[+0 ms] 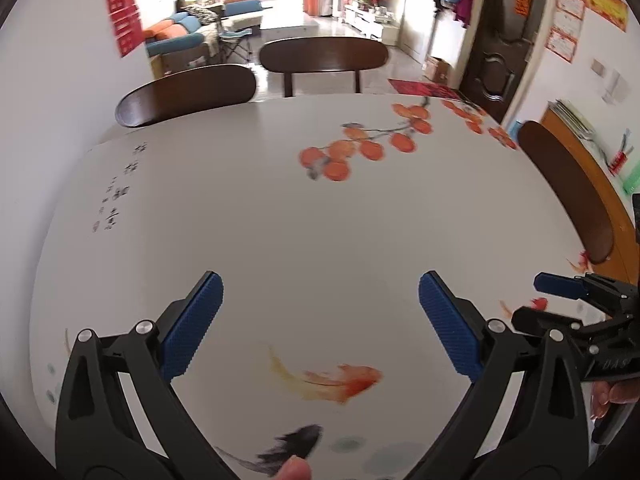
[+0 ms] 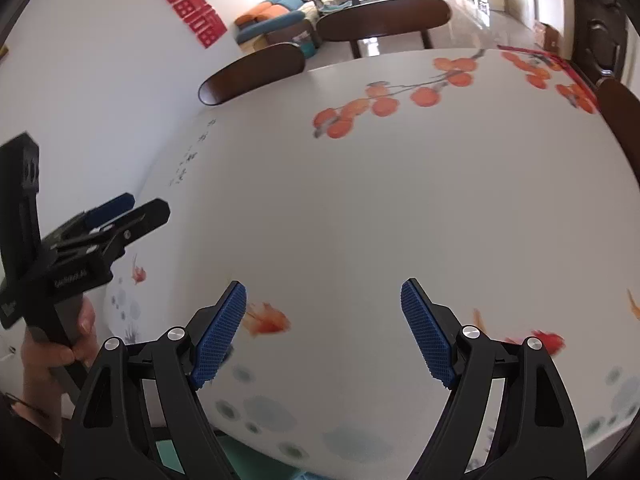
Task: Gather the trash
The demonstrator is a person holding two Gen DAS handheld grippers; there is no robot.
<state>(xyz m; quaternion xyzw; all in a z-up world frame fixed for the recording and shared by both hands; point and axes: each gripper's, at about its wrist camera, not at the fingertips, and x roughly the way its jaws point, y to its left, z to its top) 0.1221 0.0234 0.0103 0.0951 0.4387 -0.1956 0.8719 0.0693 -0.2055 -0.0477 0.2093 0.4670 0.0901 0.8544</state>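
Observation:
No trash shows in either view. My left gripper (image 1: 320,292) is open and empty, held above the white table (image 1: 320,220) near its front edge. My right gripper (image 2: 323,292) is open and empty too, above the table's front edge (image 2: 360,220). The right gripper also shows at the right edge of the left wrist view (image 1: 560,292). The left gripper shows at the left edge of the right wrist view (image 2: 120,212). The table top carries only printed pictures: orange fruit on a branch (image 1: 360,148), goldfish (image 1: 344,380) and black writing.
Dark wooden chairs stand at the table's far side (image 1: 324,58) (image 1: 188,94) and at its right end (image 1: 568,188). A white wall runs along the left (image 1: 60,80). A dark door (image 1: 508,40) is at the back right. A living room with sofas lies beyond.

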